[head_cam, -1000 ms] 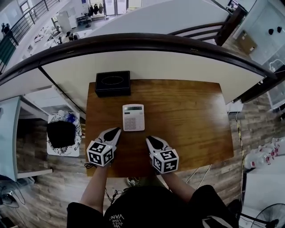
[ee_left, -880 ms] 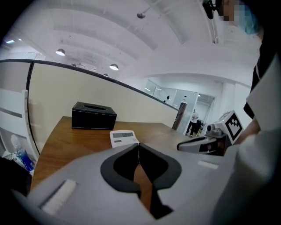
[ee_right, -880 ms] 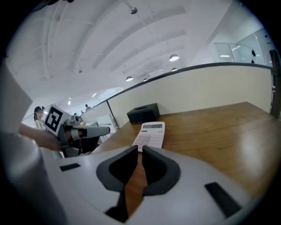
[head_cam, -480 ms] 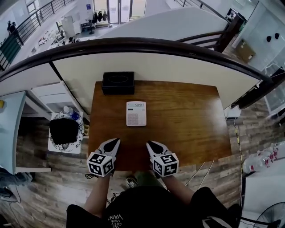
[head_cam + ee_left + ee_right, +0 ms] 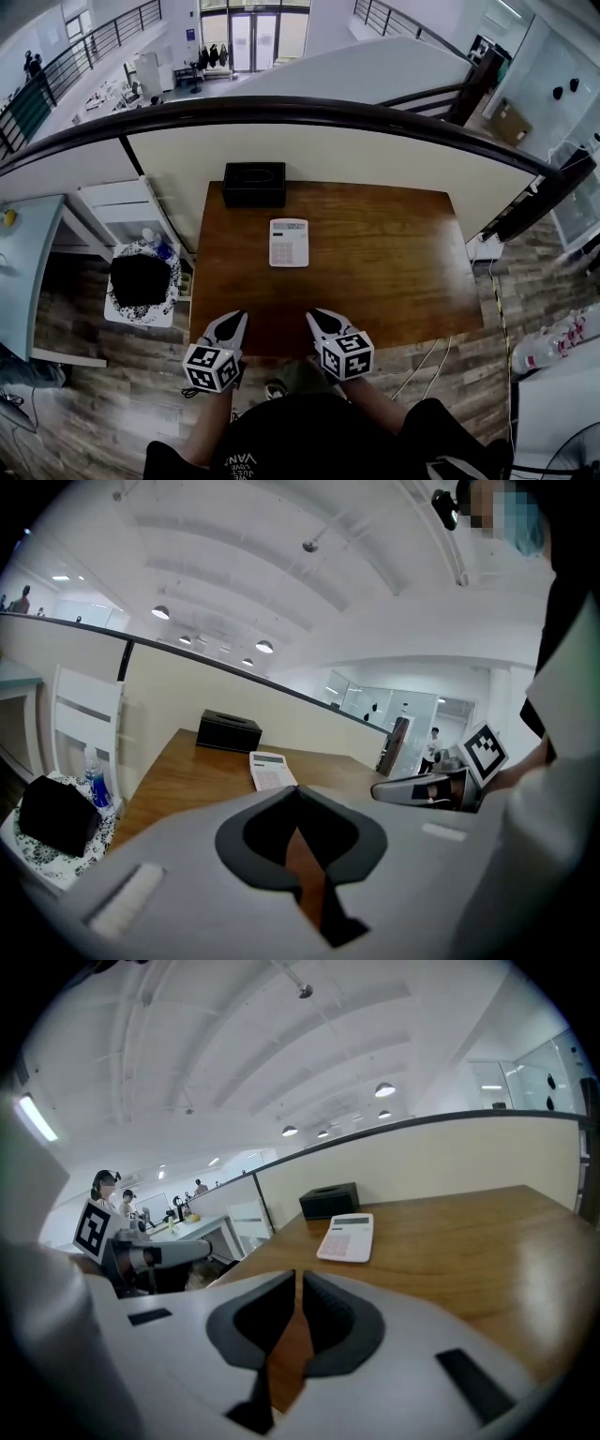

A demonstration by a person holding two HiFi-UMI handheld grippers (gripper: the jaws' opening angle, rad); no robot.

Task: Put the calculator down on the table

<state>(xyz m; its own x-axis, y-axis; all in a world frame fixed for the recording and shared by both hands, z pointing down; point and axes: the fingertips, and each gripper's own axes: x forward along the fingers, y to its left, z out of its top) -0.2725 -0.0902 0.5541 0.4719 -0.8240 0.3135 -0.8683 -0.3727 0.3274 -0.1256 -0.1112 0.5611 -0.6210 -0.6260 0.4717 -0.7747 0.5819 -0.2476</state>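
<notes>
Brown wood fills the middle of the head view: a table (image 5: 394,272) pushed against a curved white half-wall, with a black box (image 5: 254,184) at its far edge. The calculator (image 5: 289,243) lies flat on the wood just on the near side of that box, apart from it and slightly to its right. Its long axis runs from the box toward the person, display end nearest the box.

Both grippers hang at the table's near edge, well away from the box, with the calculator between box and jaws and untouched. The left gripper (image 5: 232,325) has its tips pressed together on nothing. The right gripper (image 5: 322,322) is nearly together, a thin slit at the tips, nothing in it.

Only the head view gives the calculator's square-on outline. The left gripper view shows it low and foreshortened past the jaws, box behind, plus the right gripper's marker cube (image 5: 486,749) and a black bag (image 5: 56,813) beside the table. The right gripper view catches people at desks beyond the box.
</notes>
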